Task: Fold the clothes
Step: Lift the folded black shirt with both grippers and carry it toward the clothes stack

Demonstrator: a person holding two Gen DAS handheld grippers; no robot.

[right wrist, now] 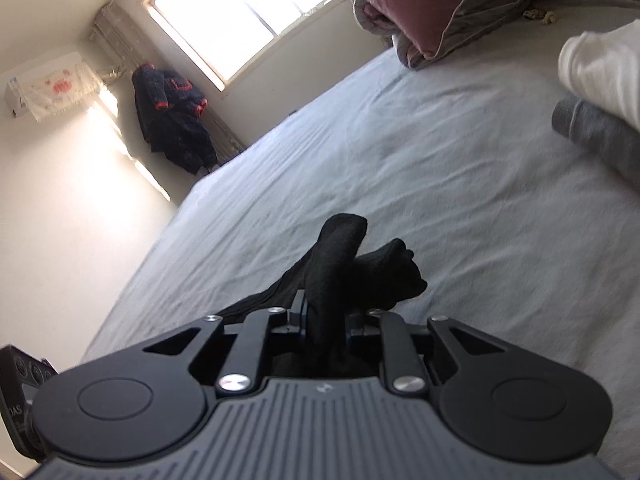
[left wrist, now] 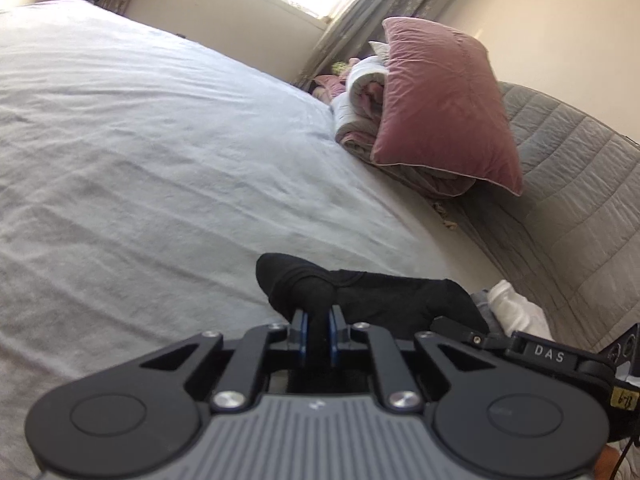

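Spreading across both views, the bed (left wrist: pixel 140 140) with its pale blue sheet is the working surface, wrinkled but bare in the middle. At its far end a pink pillow (left wrist: pixel 444 100) leans on a rolled grey quilt (left wrist: pixel 360 136), and a white garment (right wrist: pixel 604 68) and a grey garment (right wrist: pixel 592 132) wait near the right-hand edge.

The black sock (left wrist: pixel 360 296) is the task's thing, lifted just above the sheet between the two tools. The left claw (left wrist: pixel 317 330) is pinched narrow on one bunched part of it; the right claw (right wrist: pixel 326 320) is likewise closed on black fabric, with two loose ends standing up beyond its fingers (possibly a pair rather than one sock, which cannot be settled here).

The step in hand looks like an early fold or pairing. Done well, it would mean drawing the two grips apart until the fabric hangs flat, lowering it onto the clear middle of the sheet, then bringing one end squarely over the other before letting go. Keeping both pinches near the edges would avoid trapping extra layers.

Hard to read: the black cloth swallows all detail, so toe, heel and cuff cannot be told apart. The right fingertips are buried in fabric, and the window (right wrist: pixel 248 16) glare washes out the far wall.
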